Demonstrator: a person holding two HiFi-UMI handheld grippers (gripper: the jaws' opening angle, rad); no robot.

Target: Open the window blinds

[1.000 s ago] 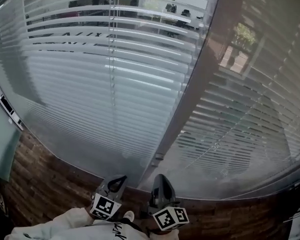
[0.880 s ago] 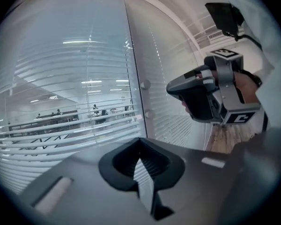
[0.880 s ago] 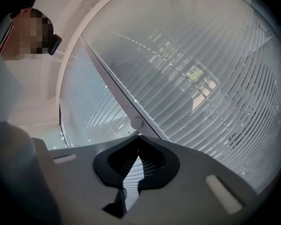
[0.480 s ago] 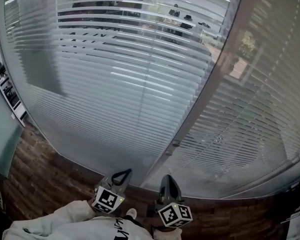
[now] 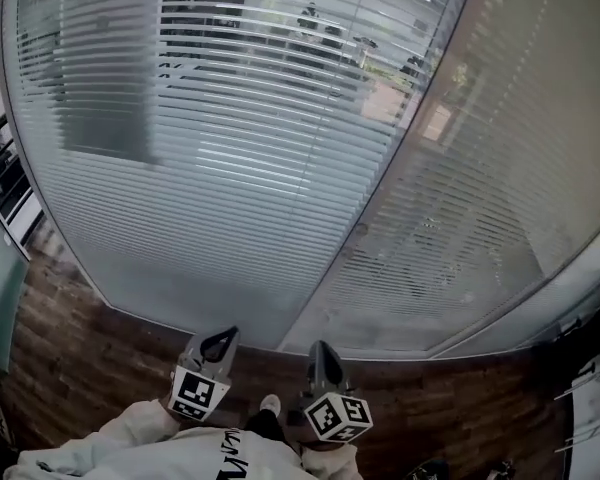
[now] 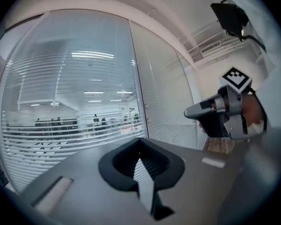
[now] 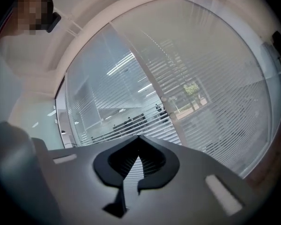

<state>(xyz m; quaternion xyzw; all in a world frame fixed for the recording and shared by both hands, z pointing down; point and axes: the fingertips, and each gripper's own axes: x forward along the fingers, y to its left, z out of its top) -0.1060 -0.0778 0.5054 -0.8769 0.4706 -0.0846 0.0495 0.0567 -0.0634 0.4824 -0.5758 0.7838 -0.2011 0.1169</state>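
Findings: my left gripper (image 5: 221,338) and right gripper (image 5: 320,350) both have their jaws closed tip to tip on nothing, held low by my body. The window blinds (image 5: 250,158) hang ahead, well apart from both, lowered across two glazed panels. The left panel's slats let the office show through; the right panel's look nearer shut. In my judgement the task is not begun: I must first reach a control, possibly the small knob (image 5: 359,230) on the post.

Bright, cool and even, lit by ceiling strip lights (image 6: 91,55) shining through the blinds (image 5: 250,158). Dimmer down at the wooden floor (image 5: 90,358). Heavily bowed at the edges, dark-cornered in both gripper views, blurred in the near foreground.
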